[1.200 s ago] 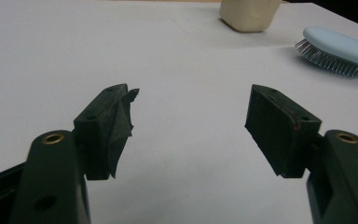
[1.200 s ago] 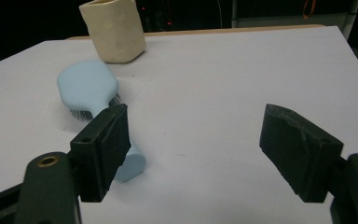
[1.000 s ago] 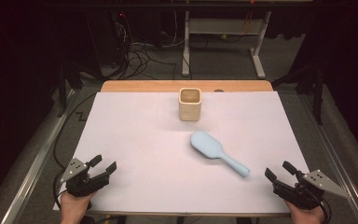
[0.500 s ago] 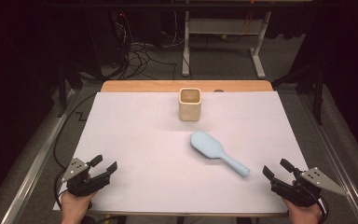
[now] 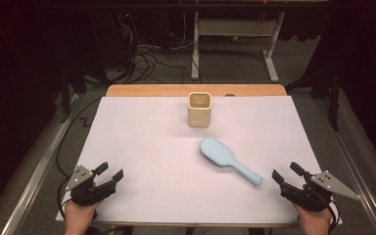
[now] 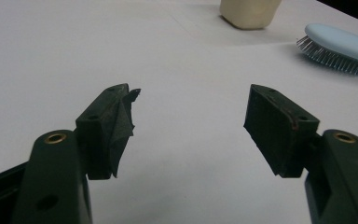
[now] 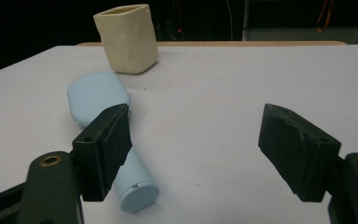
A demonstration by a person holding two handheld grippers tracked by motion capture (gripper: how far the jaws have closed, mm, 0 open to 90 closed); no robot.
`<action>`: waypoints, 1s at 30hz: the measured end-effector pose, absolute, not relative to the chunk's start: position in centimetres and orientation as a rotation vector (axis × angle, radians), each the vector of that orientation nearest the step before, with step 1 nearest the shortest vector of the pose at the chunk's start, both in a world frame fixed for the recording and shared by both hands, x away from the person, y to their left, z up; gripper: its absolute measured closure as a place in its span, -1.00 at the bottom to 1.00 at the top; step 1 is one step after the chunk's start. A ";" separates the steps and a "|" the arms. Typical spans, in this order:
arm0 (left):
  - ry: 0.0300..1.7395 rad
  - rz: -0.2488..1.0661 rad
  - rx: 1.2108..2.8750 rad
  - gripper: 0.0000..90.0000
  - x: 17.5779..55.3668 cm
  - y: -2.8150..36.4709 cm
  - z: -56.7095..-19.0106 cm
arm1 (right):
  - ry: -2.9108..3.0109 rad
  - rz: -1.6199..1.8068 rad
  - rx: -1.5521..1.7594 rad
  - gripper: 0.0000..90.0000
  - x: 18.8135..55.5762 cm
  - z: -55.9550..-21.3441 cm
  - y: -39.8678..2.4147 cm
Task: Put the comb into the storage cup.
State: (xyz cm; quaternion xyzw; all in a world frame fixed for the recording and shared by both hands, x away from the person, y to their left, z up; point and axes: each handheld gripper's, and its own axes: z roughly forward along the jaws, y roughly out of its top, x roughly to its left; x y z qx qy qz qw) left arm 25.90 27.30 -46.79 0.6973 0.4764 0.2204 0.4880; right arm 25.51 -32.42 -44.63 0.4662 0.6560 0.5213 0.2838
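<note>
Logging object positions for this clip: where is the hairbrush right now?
In the high view the hairbrush lies bristles down on the white paper, right of centre, just in front of the cup, its handle pointing toward the right tongs.

Pale blue hairbrush (image 5: 227,159), cream cup (image 5: 199,108), white table cover (image 5: 142,137), black tools

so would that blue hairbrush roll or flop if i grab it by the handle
The hairbrush looks like rigid plastic, so probably no flop. Its rounded handle may twist in a claw. Lying bristles down, it should slide rather than roll.
</note>
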 end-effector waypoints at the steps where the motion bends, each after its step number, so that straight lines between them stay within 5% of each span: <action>1: 1.158 0.536 1.695 -0.27 25.9 27.3 -46.8 | 1.753 1.397 1.245 -0.42 25.7 -44.6 -32.3; 30: 1.157 0.529 1.689 -0.27 25.9 27.4 -46.8 | 1.766 1.435 1.230 -0.43 27.9 -44.2 -30.7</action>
